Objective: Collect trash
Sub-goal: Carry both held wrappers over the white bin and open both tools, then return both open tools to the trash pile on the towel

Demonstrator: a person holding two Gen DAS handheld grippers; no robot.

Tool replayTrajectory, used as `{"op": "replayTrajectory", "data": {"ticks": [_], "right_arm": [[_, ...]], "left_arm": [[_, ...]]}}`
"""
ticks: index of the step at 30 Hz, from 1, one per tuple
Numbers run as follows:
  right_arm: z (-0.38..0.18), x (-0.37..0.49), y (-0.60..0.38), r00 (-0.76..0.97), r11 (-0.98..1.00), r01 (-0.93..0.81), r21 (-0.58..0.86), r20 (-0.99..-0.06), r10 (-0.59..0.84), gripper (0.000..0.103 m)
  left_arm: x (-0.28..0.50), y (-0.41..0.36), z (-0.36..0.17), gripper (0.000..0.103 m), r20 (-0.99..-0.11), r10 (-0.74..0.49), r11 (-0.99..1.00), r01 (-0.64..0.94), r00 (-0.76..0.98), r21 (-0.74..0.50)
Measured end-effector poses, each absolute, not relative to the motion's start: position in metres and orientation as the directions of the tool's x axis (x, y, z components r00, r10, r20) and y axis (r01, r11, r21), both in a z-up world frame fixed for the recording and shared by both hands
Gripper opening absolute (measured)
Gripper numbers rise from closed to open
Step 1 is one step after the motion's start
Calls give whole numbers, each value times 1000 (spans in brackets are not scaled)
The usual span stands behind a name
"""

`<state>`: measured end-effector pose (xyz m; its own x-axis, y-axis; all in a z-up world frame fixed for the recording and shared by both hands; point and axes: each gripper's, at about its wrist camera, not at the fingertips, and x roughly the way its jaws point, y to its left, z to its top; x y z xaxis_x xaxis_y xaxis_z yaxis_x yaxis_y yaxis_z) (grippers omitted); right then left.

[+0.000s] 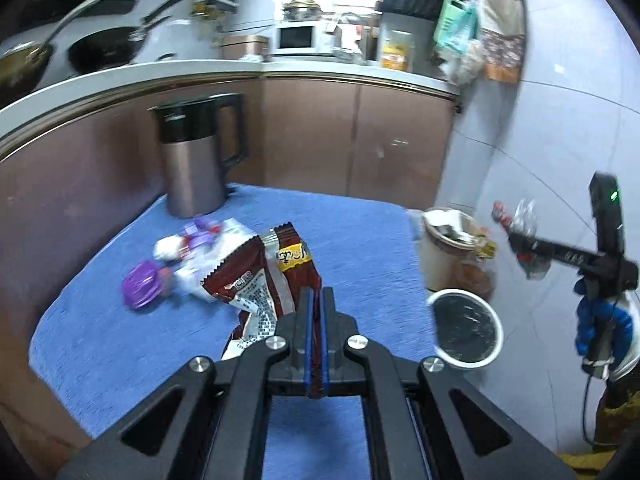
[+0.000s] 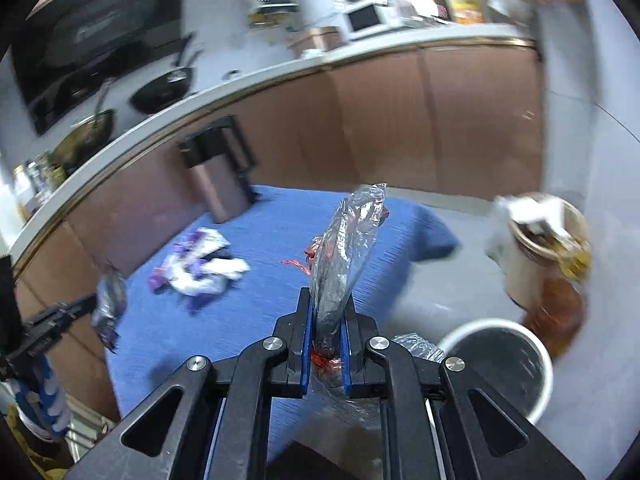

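Note:
My left gripper (image 1: 317, 294) is shut on a dark red snack bag (image 1: 260, 276), lifted above the blue cloth (image 1: 360, 232). My right gripper (image 2: 328, 300) is shut on a crumpled clear plastic wrapper (image 2: 348, 240) with red bits, which stands up from the jaws. That same gripper and wrapper (image 1: 524, 220) show at the right of the left wrist view, held by a blue-gloved hand (image 1: 600, 320). A white-and-purple wrapper (image 2: 200, 268) still lies on the cloth, with a purple lid-like piece (image 1: 142, 284) beside it. A white-rimmed bin with a black liner (image 2: 504, 364) stands on the floor to the right.
A brown and black kettle (image 1: 196, 160) stands at the cloth's far left corner. A beige bin overfilled with trash (image 1: 448, 248) sits on the floor behind the white-rimmed one. Brown cabinets (image 1: 352, 136) under a counter with pans and a microwave run along the back.

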<state>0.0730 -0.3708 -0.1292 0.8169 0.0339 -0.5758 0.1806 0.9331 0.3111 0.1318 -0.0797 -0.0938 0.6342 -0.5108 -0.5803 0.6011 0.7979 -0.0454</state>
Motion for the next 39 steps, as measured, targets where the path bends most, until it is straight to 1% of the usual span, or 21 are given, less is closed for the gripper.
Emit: {"op": "replayTrajectory", "data": {"ticks": [4, 12, 19, 25, 27, 28, 30, 31, 32, 34, 35, 36, 37, 39], "right_arm": [[-156, 52, -407, 785, 894, 301, 331, -619, -35, 12], [-214, 43, -471, 729, 801, 448, 397, -681, -70, 13], [-256, 51, -511, 685, 741, 522, 422, -726, -69, 16], [-286, 58, -537, 639, 715, 569, 406, -766, -73, 17], [-296, 60, -542, 624, 708, 580, 402, -779, -69, 18], [-299, 60, -543, 617, 706, 585, 399, -784, -68, 20], [-306, 61, -545, 605, 703, 593, 393, -793, -68, 28], [-309, 61, -546, 597, 702, 600, 385, -799, -72, 34], [-312, 62, -548, 589, 701, 606, 376, -804, -77, 38], [-317, 61, -550, 572, 697, 621, 359, -816, -89, 43], [-319, 61, -551, 565, 694, 627, 353, -820, -93, 44], [-319, 60, -552, 558, 692, 634, 346, -824, -100, 45], [-319, 58, -552, 553, 688, 641, 340, -826, -107, 45], [-319, 55, -554, 553, 684, 648, 336, -825, -118, 45]], "left_arm": [[132, -138, -90, 3, -596, -573, 725, 688, 562, -48], [134, -273, -111, 3, -673, -648, 546, 834, 358, -83], [146, -383, -148, 3, -735, -645, 451, 881, 210, -144], [147, -437, -179, 4, -763, -631, 421, 889, 142, -182], [150, -449, -190, 4, -772, -625, 420, 884, 115, -208], [153, -452, -195, 5, -776, -623, 418, 881, 99, -223], [158, -460, -205, 6, -783, -619, 421, 870, 69, -256], [161, -463, -210, 6, -785, -617, 424, 865, 58, -269], [164, -466, -214, 7, -787, -615, 427, 858, 43, -286], [169, -470, -221, 17, -790, -613, 434, 848, 30, -304], [172, -470, -223, 31, -787, -617, 440, 840, 26, -317], [174, -468, -223, 43, -783, -621, 445, 835, 28, -324], [175, -465, -222, 45, -777, -628, 448, 830, 29, -332], [175, -461, -219, 46, -770, -637, 445, 831, 31, -334]]}}
